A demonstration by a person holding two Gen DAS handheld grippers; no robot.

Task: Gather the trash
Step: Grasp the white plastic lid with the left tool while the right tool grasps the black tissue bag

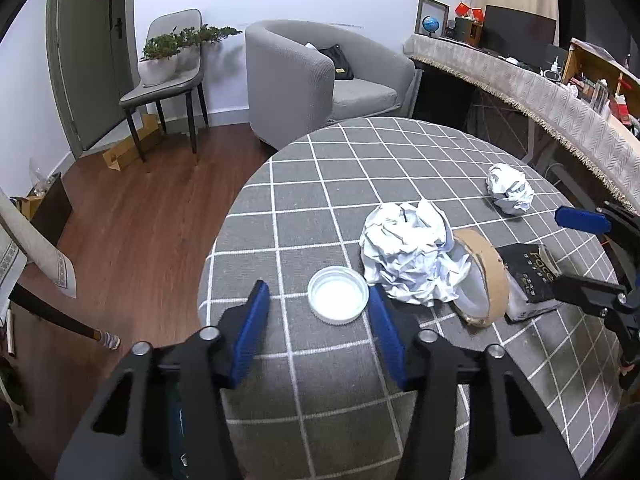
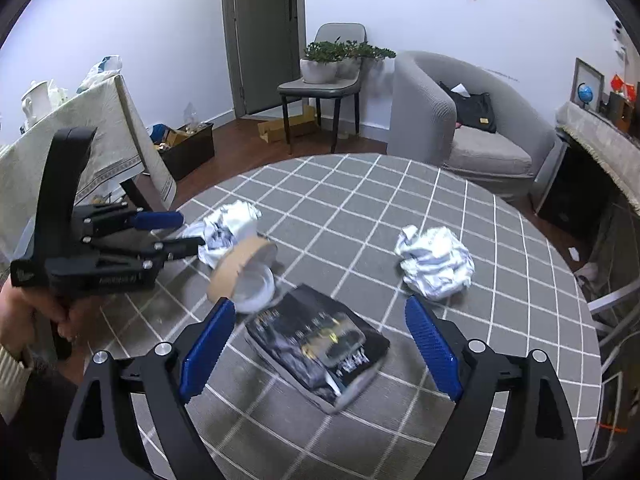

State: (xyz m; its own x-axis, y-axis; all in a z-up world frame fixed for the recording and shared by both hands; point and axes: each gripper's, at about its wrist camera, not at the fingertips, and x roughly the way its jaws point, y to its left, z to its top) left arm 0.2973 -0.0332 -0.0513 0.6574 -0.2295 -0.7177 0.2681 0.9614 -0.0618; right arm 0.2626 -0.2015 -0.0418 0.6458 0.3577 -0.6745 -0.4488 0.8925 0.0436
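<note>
Trash is scattered over the round surface (image 1: 320, 168) covered by a grey checked cloth. A white plastic lid (image 1: 338, 295) is framed between the spread-apart blue fingers (image 1: 252, 320) of the left gripper (image 1: 316, 312), lying rim-up near the surface's near-left edge; no contact between pad and lid can be confirmed. Just beyond it, a large crumpled paper ball (image 1: 412, 256) is seen touching a cardboard tape roll (image 1: 482, 276) tipped on its edge. A black crumpled packet (image 2: 320, 340) is bracketed by the wide-open fingers (image 2: 432, 344) of the right gripper (image 2: 316, 344), flat on the cloth and touched by neither pad. A second, smaller paper ball (image 2: 436, 264) is found well apart, toward the far-right edge. Beyond the surface, a grey armchair (image 2: 460, 120) and a chair with potted plants (image 2: 332, 60) are visible.
</note>
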